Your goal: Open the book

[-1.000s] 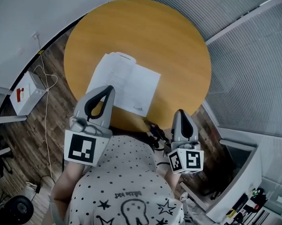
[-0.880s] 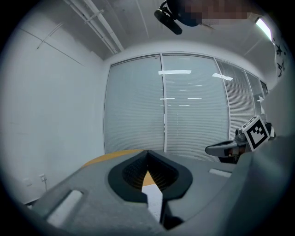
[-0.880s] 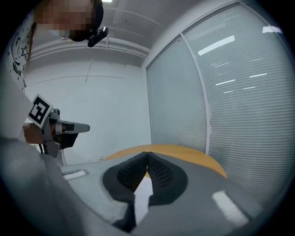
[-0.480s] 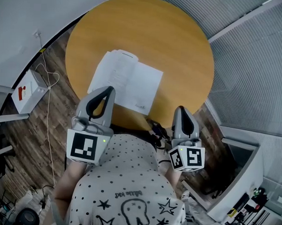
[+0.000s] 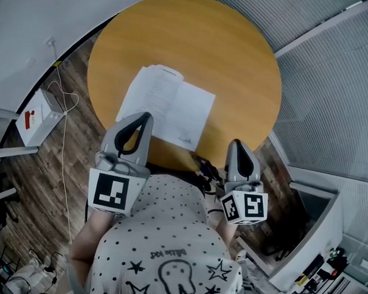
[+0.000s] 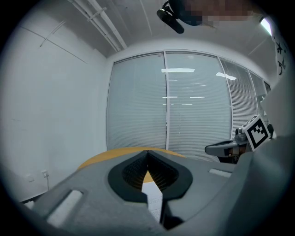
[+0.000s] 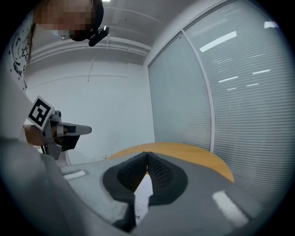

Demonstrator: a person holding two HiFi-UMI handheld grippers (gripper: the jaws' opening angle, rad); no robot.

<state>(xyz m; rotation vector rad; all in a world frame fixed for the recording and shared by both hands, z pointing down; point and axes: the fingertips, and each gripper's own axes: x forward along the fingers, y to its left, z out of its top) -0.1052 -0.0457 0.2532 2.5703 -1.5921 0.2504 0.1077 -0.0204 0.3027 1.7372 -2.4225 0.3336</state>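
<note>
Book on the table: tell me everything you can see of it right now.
The book lies open and flat on the round wooden table, near the edge closest to the person and turned at a slant. Its pages are white paper with faint print, too small to read. Nothing appears to rest on it. The left claw, shut and empty, hovers over its near left corner.

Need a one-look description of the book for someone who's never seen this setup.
Find the round orange-brown table filling the top of the head view. The book lies open and flat on its near-left part, just beyond the left gripper. Unlike the white box on the floor to the left, it shows two white pages of print on the tabletop.
</note>
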